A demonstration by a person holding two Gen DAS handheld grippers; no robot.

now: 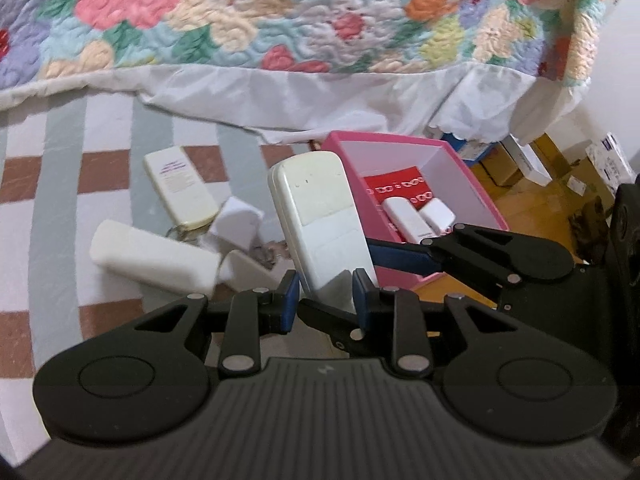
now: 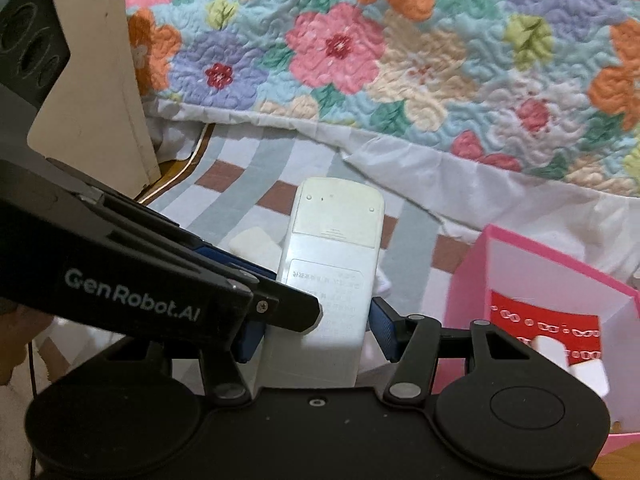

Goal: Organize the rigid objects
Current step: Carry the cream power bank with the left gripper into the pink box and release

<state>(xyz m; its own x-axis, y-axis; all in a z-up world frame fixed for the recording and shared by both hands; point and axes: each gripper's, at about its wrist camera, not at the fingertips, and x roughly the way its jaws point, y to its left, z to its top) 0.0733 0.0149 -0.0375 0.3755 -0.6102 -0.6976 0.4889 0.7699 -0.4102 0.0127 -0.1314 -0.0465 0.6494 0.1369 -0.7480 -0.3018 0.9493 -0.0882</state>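
Left gripper [image 1: 326, 294]: closed on the low end of the white remote [image 1: 320, 216]; both blue pads press its sides.
Right gripper [image 2: 316, 330]: its pads sit on the two wide sides of the same remote, holding it too.
Remote: lifted up off the floor, back side showing, tilted, between both grippers.
Pink box [image 1: 476, 188]: just beside the remote, on the floor by the bed's corner. Small white things [image 1: 416, 220] lie inside on a red card [image 1: 396, 186].
Floor mat [image 1: 60, 160]: striped, grey, white and brown.
Other remote [image 1: 180, 186]: flat on the mat, near the bed's edge.
White block [image 1: 154, 258]: on the mat, next to that remote.
Quilt [image 1: 280, 12]: flowers on it, hangs over the bed's edge.
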